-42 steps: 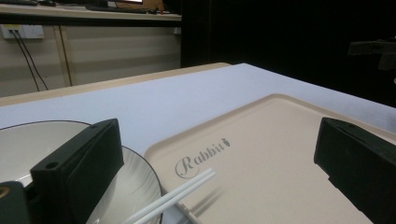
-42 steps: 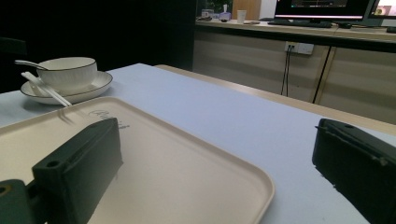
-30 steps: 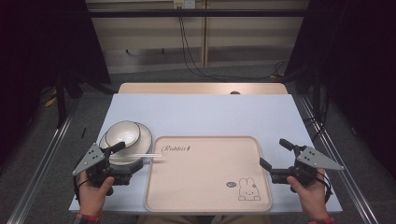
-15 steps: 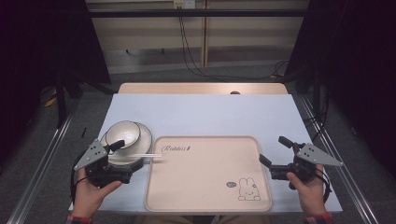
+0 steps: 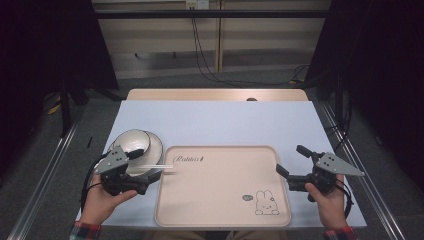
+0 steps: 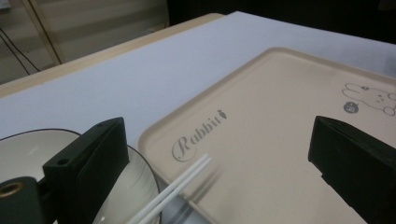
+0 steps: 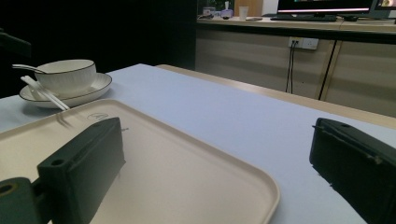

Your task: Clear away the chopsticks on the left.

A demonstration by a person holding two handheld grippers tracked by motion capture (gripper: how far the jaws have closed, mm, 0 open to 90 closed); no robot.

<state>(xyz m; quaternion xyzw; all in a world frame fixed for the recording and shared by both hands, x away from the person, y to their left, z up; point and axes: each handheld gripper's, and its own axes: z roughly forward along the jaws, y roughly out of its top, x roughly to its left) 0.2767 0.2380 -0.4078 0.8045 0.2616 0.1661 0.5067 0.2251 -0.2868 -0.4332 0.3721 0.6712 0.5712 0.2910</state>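
Chopsticks (image 6: 175,189) cut off below

A pale beige tray (image 5: 220,200) carries dark script lettering and a small outlined rabbit drawing (image 5: 266,202) in one corner. It sits on a light lavender-blue table cover (image 5: 215,122), edged at the far side by tan wood. The bowl (image 5: 131,141) and its saucer (image 5: 154,150) are cream-white with thin dark rims — the chopsticks (image 5: 155,168) are plain white. Both grippers — left (image 5: 145,170), right (image 5: 290,162) — are black with grey plates. The sleeve cuffs show red plaid.
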